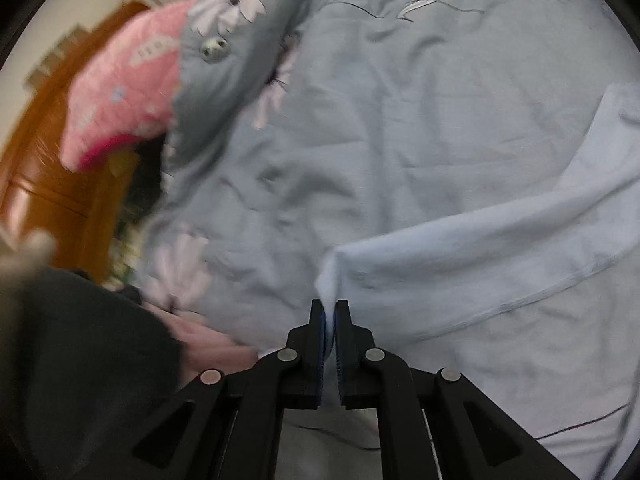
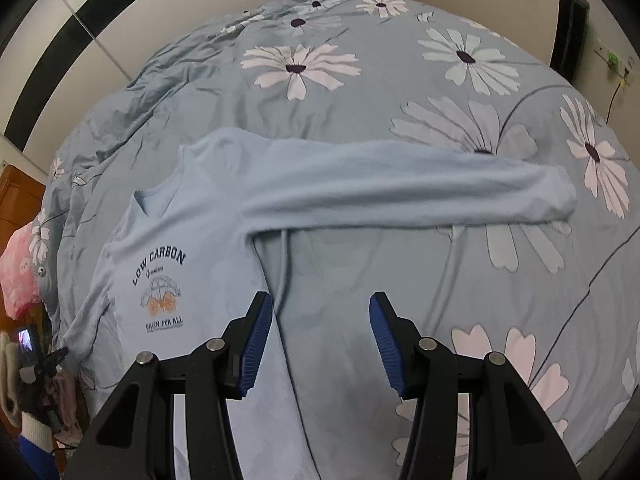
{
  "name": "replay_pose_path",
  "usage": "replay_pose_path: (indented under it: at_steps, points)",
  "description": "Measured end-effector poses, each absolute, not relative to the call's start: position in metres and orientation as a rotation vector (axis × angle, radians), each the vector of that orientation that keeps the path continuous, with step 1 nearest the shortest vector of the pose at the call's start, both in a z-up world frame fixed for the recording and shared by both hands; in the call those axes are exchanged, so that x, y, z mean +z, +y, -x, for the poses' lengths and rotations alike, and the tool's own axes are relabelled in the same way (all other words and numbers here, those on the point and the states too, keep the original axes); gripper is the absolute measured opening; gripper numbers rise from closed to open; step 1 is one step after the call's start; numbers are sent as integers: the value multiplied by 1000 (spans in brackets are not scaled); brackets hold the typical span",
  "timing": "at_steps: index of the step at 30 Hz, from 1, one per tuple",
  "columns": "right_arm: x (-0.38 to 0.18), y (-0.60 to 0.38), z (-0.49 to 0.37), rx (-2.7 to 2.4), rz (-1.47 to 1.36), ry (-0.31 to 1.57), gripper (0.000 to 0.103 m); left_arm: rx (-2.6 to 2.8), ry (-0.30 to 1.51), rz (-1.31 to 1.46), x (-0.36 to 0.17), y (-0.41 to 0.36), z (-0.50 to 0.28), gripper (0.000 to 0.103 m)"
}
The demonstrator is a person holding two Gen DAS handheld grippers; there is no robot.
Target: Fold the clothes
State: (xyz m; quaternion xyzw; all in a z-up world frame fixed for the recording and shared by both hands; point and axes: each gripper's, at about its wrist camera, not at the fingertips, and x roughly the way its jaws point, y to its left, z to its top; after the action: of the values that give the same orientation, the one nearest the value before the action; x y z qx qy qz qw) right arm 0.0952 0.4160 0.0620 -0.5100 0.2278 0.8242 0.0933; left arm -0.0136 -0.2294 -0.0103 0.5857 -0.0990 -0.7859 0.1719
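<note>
Left hand-held gripper (image 1: 330, 309) clamped on light blue shirt (image 2: 192, 240) sleeve edge; right hand-held gripper (image 2: 321, 308) wide open above floral bed cover (image 2: 400, 92).

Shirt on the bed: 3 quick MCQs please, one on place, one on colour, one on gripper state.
1. Where does the shirt's sleeve point in the right wrist view?
A. Out to the right across the duvet
B. Tucked under the body
C. Hanging off the bed

2. What colour is the shirt?
A. Pink
B. Light blue
C. White

3. How are the grippers?
A. Both open
B. Left gripper shut on cloth, right gripper open
C. Both shut

Answers: 1 A, the sleeve lies flat, stretched rightward over the flowers. 2 B, pale blue with dark "LOW CARBON" print. 3 B, a shirt corner is pinched in the left one; the right one's pads stand wide apart, empty.
</note>
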Motion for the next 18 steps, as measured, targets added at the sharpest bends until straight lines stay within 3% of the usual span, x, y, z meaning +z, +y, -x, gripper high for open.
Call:
replay_pose_path:
  at_steps: [1, 4, 10, 14, 18]
  points:
    - [61, 415, -98, 2452, 1517, 678, 52, -2259, -216, -1670, -11, -228, 12, 11]
    - [52, 409, -110, 2463, 1553, 712, 52, -2316, -132, -1667, -7, -217, -7, 48]
    - [11, 380, -145, 2448, 1815, 801, 52, -2551, 183, -1830, 4, -158, -76, 52]
    - [-11, 360, -169, 2415, 1983, 804, 52, -2553, 159, -1894, -2, -124, -108, 52]
    - [-29, 355, -184, 2321, 2074, 848, 52, -2552, 266, -1890, 8, -107, -136, 52]
